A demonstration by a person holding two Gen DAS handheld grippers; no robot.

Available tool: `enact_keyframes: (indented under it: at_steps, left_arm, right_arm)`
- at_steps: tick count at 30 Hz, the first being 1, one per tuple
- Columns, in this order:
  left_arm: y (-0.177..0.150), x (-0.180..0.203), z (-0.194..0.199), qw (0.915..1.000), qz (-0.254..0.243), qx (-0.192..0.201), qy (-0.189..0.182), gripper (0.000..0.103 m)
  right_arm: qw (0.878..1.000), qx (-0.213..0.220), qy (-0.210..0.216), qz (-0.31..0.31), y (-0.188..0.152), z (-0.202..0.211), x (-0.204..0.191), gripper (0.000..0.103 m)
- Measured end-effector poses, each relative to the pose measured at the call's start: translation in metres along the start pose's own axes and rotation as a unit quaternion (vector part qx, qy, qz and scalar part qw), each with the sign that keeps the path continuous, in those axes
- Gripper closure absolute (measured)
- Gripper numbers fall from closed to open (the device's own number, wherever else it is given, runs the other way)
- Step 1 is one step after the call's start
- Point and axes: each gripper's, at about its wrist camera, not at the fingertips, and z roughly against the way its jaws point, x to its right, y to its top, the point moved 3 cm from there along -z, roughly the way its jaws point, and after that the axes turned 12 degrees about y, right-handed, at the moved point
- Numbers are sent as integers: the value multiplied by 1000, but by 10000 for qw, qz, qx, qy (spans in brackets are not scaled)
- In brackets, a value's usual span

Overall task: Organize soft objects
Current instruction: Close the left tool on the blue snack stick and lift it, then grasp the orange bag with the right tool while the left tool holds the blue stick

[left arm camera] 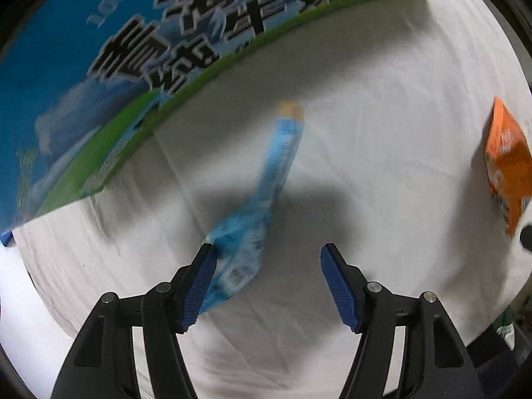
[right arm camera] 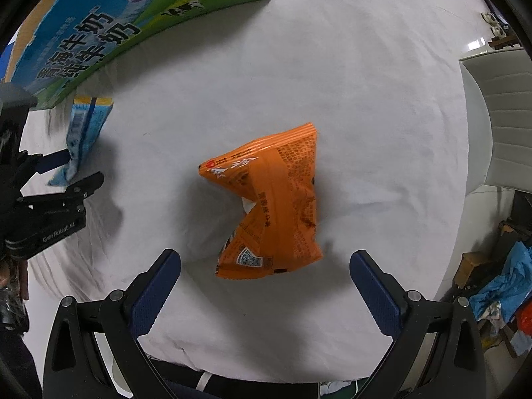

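Observation:
A long light-blue snack packet point(left arm camera: 262, 196) lies on the white cloth, its near end against my left gripper's left finger point(left arm camera: 199, 282). My left gripper point(left arm camera: 266, 249) is open above it, and the packet is blurred. The packet also shows in the right wrist view point(right arm camera: 84, 133), with the left gripper point(right arm camera: 78, 169) at its near end. An orange snack bag point(right arm camera: 272, 206) lies crumpled in the middle of the cloth, also seen at the right edge of the left wrist view point(left arm camera: 508, 163). My right gripper point(right arm camera: 266, 256) is open just short of it, jaws wide apart.
A large blue and green milk carton box point(left arm camera: 109, 66) stands at the back left on the white-clothed table point(left arm camera: 382, 116); it also shows in the right wrist view point(right arm camera: 133, 16). A white chair point(right arm camera: 498, 126) and floor clutter point(right arm camera: 505, 282) sit past the table's right edge.

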Motion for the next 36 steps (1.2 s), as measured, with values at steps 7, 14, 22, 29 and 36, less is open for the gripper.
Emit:
enact_keyframes:
  at_steps: [7,14,22,29,36]
  left_arm:
    - [5,-38,-3,9965,781,67,-274,81]
    - [-15,-100,-9,9799,1693,-110,-1045,86]
    - [-31,-95,-9,9914,1102,-202,-672,72]
    - [-24,-80,-23,9946,1000,-77,-246,71]
    - [-64,-36,-18,9748,1934,-187,-1097,82]
  right_arm:
    - [9998,93,112,-115,0,-1,10,0]
    - [9995,110,233,-163,-5,-5,16,0]
    - [9997,78,243,-71,-6,-15,3,0]
    - [9995,170,226,-124,-7,-18,-8,0]
    - [9987,260,267,-347,0,-18,3,0]
